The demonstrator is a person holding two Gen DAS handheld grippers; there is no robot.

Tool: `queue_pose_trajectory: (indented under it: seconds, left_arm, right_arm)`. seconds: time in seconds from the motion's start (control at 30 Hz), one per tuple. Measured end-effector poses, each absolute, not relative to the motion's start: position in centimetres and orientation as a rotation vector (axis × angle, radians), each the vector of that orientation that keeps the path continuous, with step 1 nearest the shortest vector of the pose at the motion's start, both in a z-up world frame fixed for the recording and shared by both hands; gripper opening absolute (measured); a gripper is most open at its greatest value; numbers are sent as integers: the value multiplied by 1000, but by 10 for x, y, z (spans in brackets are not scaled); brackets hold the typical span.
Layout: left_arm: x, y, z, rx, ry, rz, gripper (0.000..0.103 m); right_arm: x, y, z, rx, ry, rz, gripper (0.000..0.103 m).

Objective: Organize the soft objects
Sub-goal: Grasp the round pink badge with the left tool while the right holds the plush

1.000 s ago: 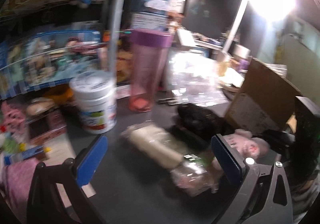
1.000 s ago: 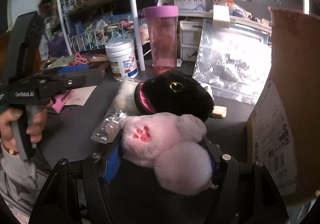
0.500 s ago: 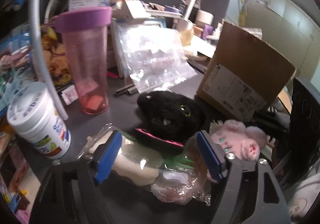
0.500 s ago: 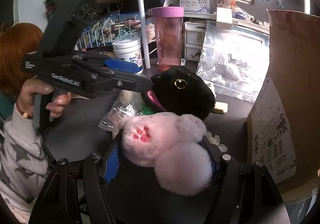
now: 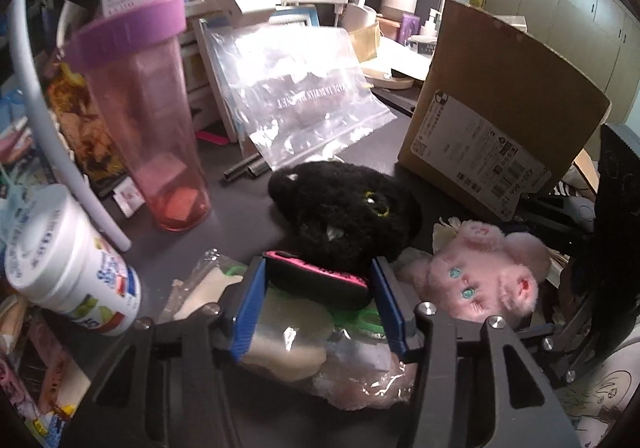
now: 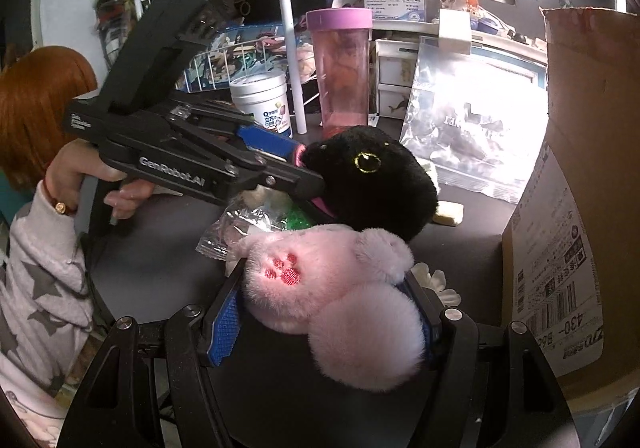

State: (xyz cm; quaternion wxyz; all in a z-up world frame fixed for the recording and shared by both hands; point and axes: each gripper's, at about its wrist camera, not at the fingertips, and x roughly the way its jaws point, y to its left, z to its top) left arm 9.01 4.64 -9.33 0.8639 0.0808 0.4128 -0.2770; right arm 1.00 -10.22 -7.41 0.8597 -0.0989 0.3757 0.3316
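A black plush toy [image 5: 348, 207] with a yellow eye and a pink rim lies on the dark table [image 5: 240, 207]. My left gripper [image 5: 318, 264] has its blue pads at both ends of that pink rim, and its jaws are closing on it. In the right wrist view the left gripper [image 6: 308, 175] meets the black plush [image 6: 372, 175] from the left. My right gripper [image 6: 324, 276] is shut on a pink plush toy [image 6: 340, 288], which it holds beside the black one. Under the left gripper lies a clear bag [image 5: 288, 332] with a cream soft item in it.
A pink tumbler with a purple lid [image 5: 148, 119], a white tub [image 5: 68, 264] and a white pole [image 5: 52, 119] stand at the left. A cardboard box [image 5: 500, 119] stands at the right, with a large zip bag [image 5: 304, 95] behind the toys. A person's hand [image 6: 80, 175] holds the left gripper.
My left gripper has swung across from the tub side to the black plush, and its jaws have narrowed around the pink rim. The right gripper has kept still with the pink plush.
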Motion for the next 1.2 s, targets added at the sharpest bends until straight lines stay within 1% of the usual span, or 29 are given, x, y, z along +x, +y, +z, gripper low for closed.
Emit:
queue_pose_trajectory:
  seconds: [0.27, 0.37, 0.5, 0.53, 0.57, 0.63, 0.73, 0.77, 0.93, 1.0, 1.03, 1.1, 1.17, 1.2]
  left_arm:
    - [48, 83, -68, 112, 769, -444, 50]
    - [32, 96, -76, 71, 772, -426, 51]
    - [30, 102, -100, 48, 824, -411, 53]
    - [31, 103, -104, 33, 830, -418, 56]
    - [31, 104, -105, 25, 831, -422, 64]
    - [30, 102, -106, 46, 819, -405, 75]
    - [30, 96, -106, 84, 811, -387, 77]
    - [30, 95, -106, 86, 809, -386, 77]
    - [36, 94, -107, 77, 801, -351, 76]
    - [37, 93, -108, 76, 809, -348, 68]
    - [37, 93, -108, 78, 812, -344, 62]
    - [36, 92, -109, 80, 817, -333, 59]
    - [34, 94, -109, 68, 816, -339, 50]
    - [33, 95, -109, 58, 814, -345, 49]
  right_arm:
    - [7, -102, -69, -195, 773, 718, 65]
    - [7, -101, -69, -199, 776, 730, 65]
    - [11, -98, -76, -196, 815, 736, 67]
    - [11, -97, -78, -198, 823, 740, 67]
    - [11, -96, -79, -203, 826, 740, 68]
    - [10, -95, -81, -211, 829, 739, 68]
    - [11, -95, -82, -208, 842, 745, 71]
    - [11, -95, -82, -207, 843, 745, 74]
    - [11, -94, -83, -217, 846, 755, 74]
    - [10, -93, -84, -228, 849, 756, 74]
    - [10, -92, -84, -233, 851, 754, 74]
    - [8, -93, -84, -238, 848, 754, 74]
    - [4, -96, -82, -233, 838, 758, 74]
    - [3, -97, -81, -232, 833, 763, 74]
